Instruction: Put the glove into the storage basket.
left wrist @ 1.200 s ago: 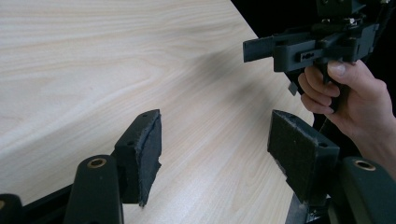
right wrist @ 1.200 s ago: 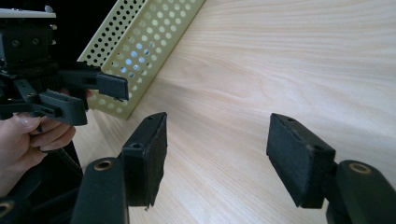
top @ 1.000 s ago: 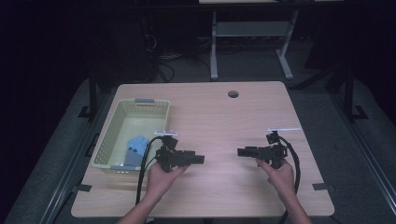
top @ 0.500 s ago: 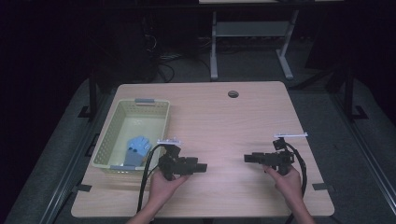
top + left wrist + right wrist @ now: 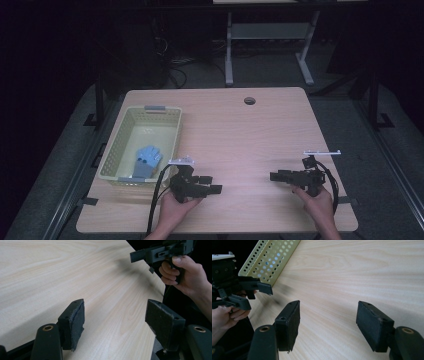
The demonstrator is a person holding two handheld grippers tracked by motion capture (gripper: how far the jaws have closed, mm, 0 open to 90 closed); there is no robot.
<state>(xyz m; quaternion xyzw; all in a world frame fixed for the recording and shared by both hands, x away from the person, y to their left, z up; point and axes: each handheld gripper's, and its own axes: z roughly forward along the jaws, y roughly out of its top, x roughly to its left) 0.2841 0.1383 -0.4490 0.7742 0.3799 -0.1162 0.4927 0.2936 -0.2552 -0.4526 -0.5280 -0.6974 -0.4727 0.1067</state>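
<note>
Both grippers low over the near edge of the tabletop (image 5: pixel 240 135), pointed inward at each other, well apart. Left gripper (image 5: pixel 212 184) just beside the basket's near right corner; its fingers (image 5: pixel 75 320) stand wide apart with bare wood between them, nothing held. Right gripper (image 5: pixel 274 176) near the right edge, fingers (image 5: pixel 289 320) likewise spread and empty.

Glove (image 5: pixel 146 161), blue, lies flat inside the yellow basket (image 5: pixel 167 117), in its near end, touching neither gripper. The basket sits along the left side of the tabletop, so the left gripper is the nearer one to it.

Judgement: with the glove settled in the basket and both sets of fingers parted and facing across bare wood, this reads as a resting pose, hands parked close to the person rather than set for a grasp. No reach toward the basket is evident.
</note>
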